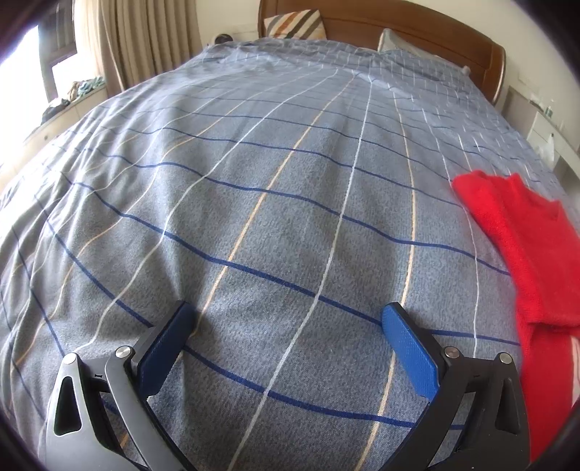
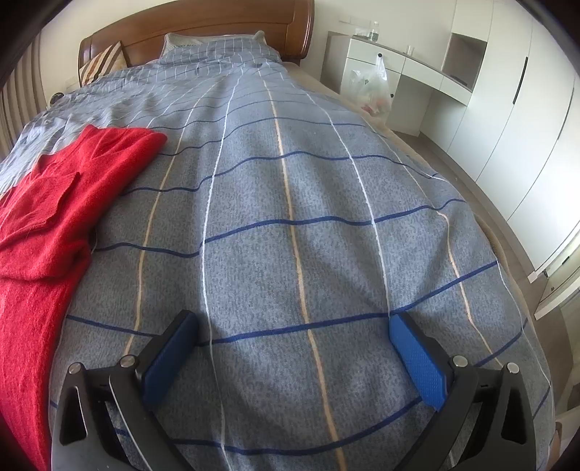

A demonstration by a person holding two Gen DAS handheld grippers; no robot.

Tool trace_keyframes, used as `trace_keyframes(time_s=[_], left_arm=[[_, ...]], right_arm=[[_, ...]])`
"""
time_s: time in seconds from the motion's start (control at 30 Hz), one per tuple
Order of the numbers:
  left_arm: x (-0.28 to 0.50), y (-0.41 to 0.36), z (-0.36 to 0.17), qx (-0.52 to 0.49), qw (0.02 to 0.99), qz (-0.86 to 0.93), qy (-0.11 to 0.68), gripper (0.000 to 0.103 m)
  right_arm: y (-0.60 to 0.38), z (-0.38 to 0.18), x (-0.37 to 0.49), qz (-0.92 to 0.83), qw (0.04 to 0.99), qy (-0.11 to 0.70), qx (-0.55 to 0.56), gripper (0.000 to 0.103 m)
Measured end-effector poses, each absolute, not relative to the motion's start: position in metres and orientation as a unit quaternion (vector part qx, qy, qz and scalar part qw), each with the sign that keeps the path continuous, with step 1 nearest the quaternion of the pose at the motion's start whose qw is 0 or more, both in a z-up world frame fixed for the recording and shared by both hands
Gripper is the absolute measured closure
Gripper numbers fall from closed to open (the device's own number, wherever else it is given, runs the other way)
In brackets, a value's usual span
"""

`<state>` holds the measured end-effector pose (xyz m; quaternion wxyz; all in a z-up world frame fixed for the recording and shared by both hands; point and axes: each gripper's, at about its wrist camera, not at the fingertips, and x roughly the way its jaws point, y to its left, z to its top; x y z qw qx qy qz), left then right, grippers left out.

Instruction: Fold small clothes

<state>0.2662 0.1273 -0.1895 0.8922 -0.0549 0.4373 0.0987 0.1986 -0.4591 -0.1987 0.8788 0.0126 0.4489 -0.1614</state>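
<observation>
Left wrist view: where the camera looks down its fingers, only checked bedding lies ahead.
Left gripper [image 1: 288,319]: jaws spread wide, holding nothing, only the duvet [image 1: 253,203] between the blue pads [image 1: 409,347].
Red garment [image 1: 525,261]: at the right edge on the duvet, one layer folded over another, apart from the pads.
Surroundings: wooden headboard [image 1: 417,27], striped cushion [image 1: 293,23], curtain [image 1: 145,40] and window ledge at the left.

Right wrist view: bare duvet [image 2: 308,217] ahead.
Right gripper [image 2: 293,326]: jaws fully apart, nothing held.
Red garment [image 2: 54,217]: at the left edge, flat on the duvet, clear of the fingers.
Surroundings: white wardrobe [image 2: 507,108], desk with a plastic bag [image 2: 369,87], headboard [image 2: 203,29].
In the way: nothing lies between either gripper and the garment.
</observation>
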Motion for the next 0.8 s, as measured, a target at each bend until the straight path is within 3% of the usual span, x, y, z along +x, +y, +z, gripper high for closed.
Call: trace_keyframes(time_s=[0.8], left_arm=[[0.2669,0.1263,-0.1900,-0.060,0.893,0.099,0.434,0.000]], right_arm=[[-0.4602,-0.1993,0.2001,-0.159,0.878,0.451,0.013,0.000]])
